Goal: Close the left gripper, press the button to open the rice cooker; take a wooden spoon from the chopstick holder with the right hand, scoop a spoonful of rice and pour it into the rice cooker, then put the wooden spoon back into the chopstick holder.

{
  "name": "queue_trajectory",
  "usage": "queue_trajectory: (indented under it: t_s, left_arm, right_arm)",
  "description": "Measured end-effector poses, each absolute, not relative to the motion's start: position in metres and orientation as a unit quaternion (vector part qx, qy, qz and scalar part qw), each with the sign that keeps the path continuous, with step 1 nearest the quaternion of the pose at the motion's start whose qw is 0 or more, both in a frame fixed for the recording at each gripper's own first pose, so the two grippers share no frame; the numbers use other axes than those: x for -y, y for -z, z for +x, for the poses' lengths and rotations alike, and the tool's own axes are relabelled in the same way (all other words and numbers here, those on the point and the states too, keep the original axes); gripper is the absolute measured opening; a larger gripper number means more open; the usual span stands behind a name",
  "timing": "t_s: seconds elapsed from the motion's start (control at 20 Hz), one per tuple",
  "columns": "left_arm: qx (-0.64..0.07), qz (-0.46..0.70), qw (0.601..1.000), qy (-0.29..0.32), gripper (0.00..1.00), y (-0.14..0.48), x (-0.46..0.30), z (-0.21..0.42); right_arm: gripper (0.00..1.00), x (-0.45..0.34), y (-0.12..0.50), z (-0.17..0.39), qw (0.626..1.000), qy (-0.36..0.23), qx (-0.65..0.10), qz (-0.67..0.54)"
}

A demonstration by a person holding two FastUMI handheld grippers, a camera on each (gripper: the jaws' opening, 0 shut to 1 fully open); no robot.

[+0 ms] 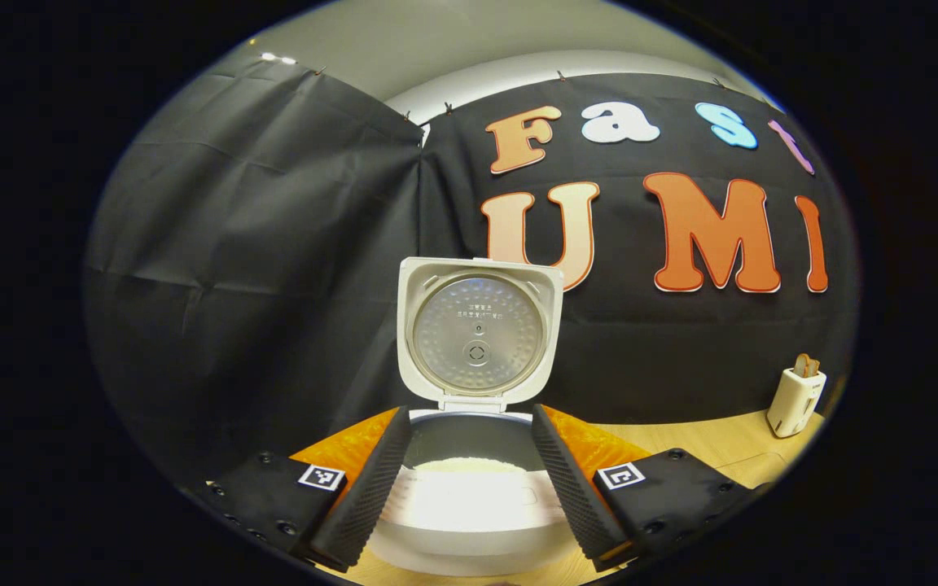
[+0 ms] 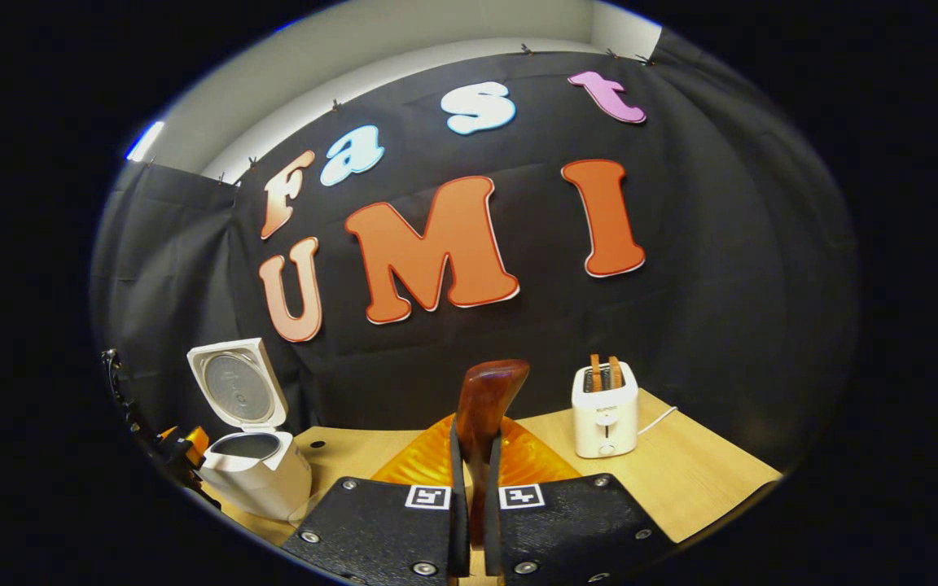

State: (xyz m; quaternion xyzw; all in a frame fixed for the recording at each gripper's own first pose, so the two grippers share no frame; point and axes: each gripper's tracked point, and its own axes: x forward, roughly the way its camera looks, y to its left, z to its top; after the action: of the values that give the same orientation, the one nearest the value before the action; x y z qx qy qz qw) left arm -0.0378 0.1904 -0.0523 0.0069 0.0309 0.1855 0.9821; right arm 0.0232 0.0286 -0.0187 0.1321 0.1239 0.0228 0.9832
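Wooden spoon (image 2: pixel 487 407) is clamped upright in right gripper (image 2: pixel 475 488), bowl up. Open rice cooker (image 2: pixel 251 456) lies well left; left gripper (image 1: pixel 469 480) is spread wide.

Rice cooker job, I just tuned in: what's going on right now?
The white rice cooker stands with its lid swung fully up, and white rice shows in the pot. The left gripper hangs open in front of it, a finger on either side of the pot. The right gripper is shut on the dark brown wooden spoon, which stands upright with its bowl on top. A white toaster sits on the wooden table beyond.
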Motion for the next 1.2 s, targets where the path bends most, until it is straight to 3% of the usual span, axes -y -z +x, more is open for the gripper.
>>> queue_trajectory:
  t_s: [1.2]
  left_arm:
    - [-0.056,0.024,0.982,-0.178,0.95,0.066,-0.163,-0.026]
  right_arm:
    - [0.07,-0.005,0.141,-0.011,0.941,0.017,-0.237,0.241]
